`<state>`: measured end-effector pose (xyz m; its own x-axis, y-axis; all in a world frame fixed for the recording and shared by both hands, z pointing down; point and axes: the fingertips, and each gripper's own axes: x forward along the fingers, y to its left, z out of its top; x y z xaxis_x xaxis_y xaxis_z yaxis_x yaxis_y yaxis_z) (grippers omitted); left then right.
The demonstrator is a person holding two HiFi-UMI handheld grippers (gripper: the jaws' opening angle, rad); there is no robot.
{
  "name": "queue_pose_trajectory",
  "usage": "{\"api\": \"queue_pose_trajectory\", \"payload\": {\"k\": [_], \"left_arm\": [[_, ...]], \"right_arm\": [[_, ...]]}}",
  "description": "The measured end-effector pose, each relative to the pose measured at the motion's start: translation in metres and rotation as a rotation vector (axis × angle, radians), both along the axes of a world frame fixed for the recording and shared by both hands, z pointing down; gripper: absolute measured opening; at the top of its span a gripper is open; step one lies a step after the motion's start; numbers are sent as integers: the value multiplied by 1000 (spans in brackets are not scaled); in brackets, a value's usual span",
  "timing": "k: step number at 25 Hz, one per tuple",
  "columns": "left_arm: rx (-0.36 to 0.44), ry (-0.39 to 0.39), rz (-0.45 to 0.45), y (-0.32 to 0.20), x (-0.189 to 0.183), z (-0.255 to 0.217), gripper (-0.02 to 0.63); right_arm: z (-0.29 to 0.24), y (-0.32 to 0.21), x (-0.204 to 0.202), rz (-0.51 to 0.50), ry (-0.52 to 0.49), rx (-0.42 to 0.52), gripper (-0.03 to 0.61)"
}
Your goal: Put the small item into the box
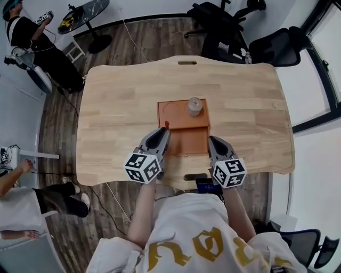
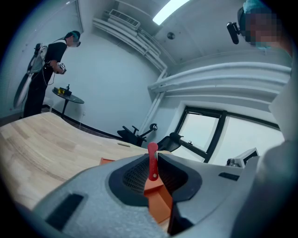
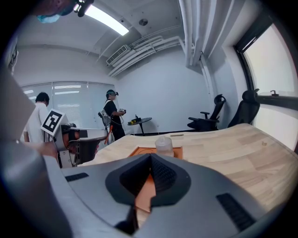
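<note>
An orange box (image 1: 181, 120) lies open in the middle of the wooden table (image 1: 122, 101), its nearer half (image 1: 189, 143) between my two grippers. My left gripper (image 1: 165, 129) sits at the box's near left edge, shut on a small thin red item (image 1: 166, 124). In the left gripper view that red item (image 2: 152, 162) stands upright between the jaws of the left gripper (image 2: 152, 155), with the orange box (image 2: 159, 203) below. My right gripper (image 1: 212, 139) rests by the box's right edge. Its jaws (image 3: 150, 158) meet at the tips with nothing seen between them.
A small clear jar (image 1: 195, 106) stands in the box's far half, also in the right gripper view (image 3: 164, 145). Office chairs (image 1: 234, 32) stand beyond the table. A person (image 1: 32, 37) and a round black table (image 1: 85, 13) are at the far left.
</note>
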<state>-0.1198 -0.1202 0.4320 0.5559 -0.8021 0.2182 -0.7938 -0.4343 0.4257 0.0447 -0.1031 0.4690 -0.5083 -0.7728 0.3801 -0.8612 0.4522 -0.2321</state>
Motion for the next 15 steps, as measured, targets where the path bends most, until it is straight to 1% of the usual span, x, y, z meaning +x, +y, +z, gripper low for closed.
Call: {"api": "queue_pose_trajectory", "payload": {"k": [4, 8, 15], "left_arm": [[-34, -3, -5, 3, -4, 15, 52], [-48, -2, -9, 2, -6, 20, 52], [-79, -16, 8, 4, 2, 35, 52]], "right_arm": [[7, 3, -2, -6, 6, -15, 11], [13, 2, -1, -7, 12, -28, 11], [22, -2, 3, -9, 15, -50, 11]]}}
